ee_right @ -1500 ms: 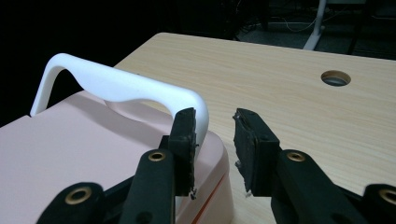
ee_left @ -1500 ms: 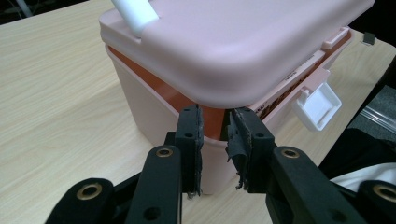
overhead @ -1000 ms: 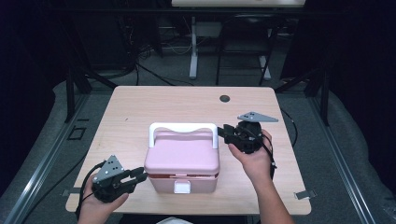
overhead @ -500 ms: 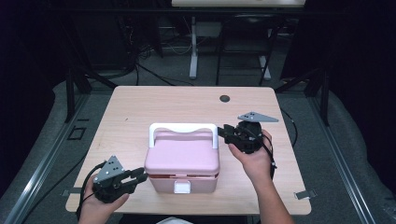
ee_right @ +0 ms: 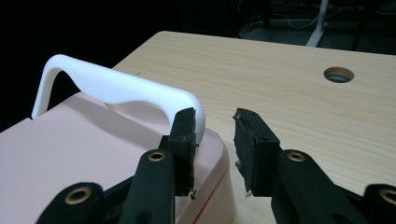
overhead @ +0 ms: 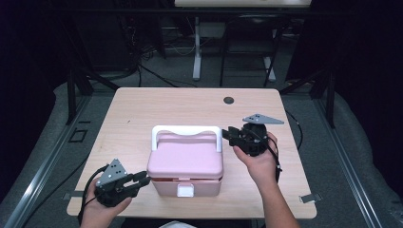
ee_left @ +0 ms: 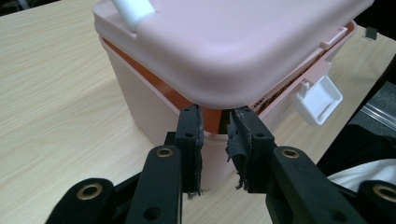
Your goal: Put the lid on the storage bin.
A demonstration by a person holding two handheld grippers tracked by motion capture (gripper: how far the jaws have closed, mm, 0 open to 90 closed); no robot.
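Pink plastic box with rounded corners and a smooth matt lid stands near the front middle of the pale wood-grain worktop. A white arched handle is raised at its rear edge, and a white square latch hangs at the front face. An orange band shows in the seam under the lid.

Left gripper sits level at the box's front left corner, jaws released, with a gap between the worn black pads and nothing clamped. Right gripper sits beside the handle's right end, jaws likewise parted and empty; one pad lies just beside the handle post, and contact cannot be judged.

A round cable hole lies at the worktop's far edge, well apart.
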